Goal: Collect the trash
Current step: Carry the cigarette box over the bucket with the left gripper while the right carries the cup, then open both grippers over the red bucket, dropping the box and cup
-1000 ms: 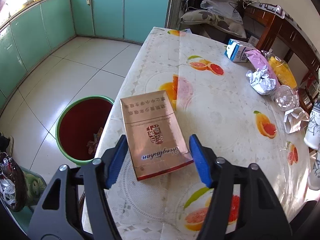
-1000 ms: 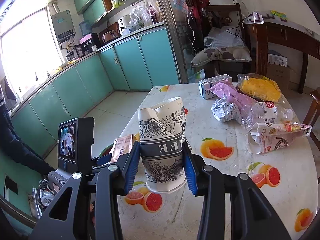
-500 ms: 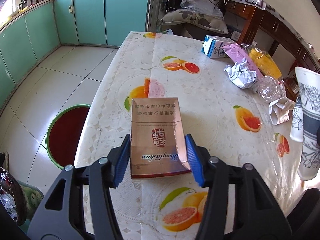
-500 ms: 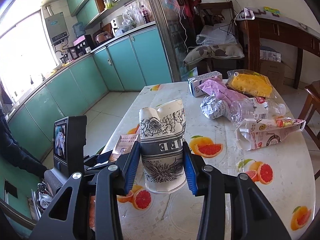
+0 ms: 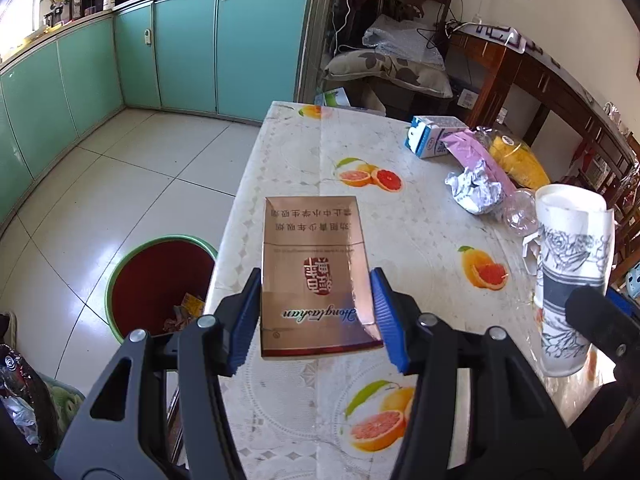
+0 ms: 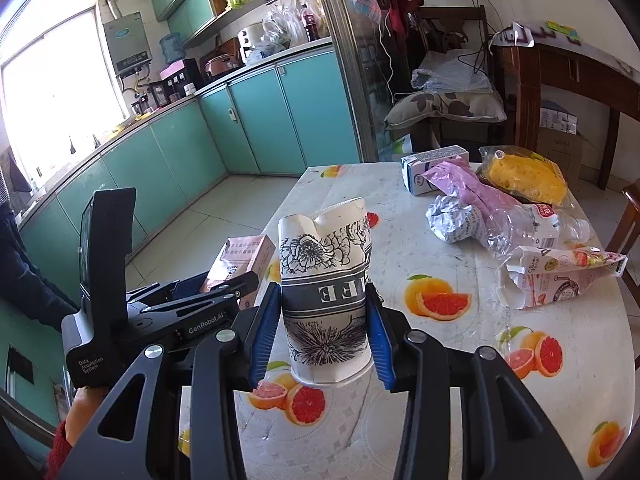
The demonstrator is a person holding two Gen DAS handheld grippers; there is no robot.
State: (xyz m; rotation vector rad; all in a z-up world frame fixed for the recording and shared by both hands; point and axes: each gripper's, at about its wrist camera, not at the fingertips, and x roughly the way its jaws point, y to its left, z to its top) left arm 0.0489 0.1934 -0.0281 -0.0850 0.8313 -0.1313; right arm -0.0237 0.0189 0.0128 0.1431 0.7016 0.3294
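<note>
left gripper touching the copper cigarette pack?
Touching. In the left wrist view the left gripper has both blue jaws pressed flat against the sides of the copper cigarette pack, with no gap at either side.

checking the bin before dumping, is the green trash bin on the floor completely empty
No, the left wrist view shows a few crumpled wrappers lying at the bottom of the green trash bin.

Glossy carton (image 5: 314, 276), matt paper cup (image 6: 326, 292)
</note>
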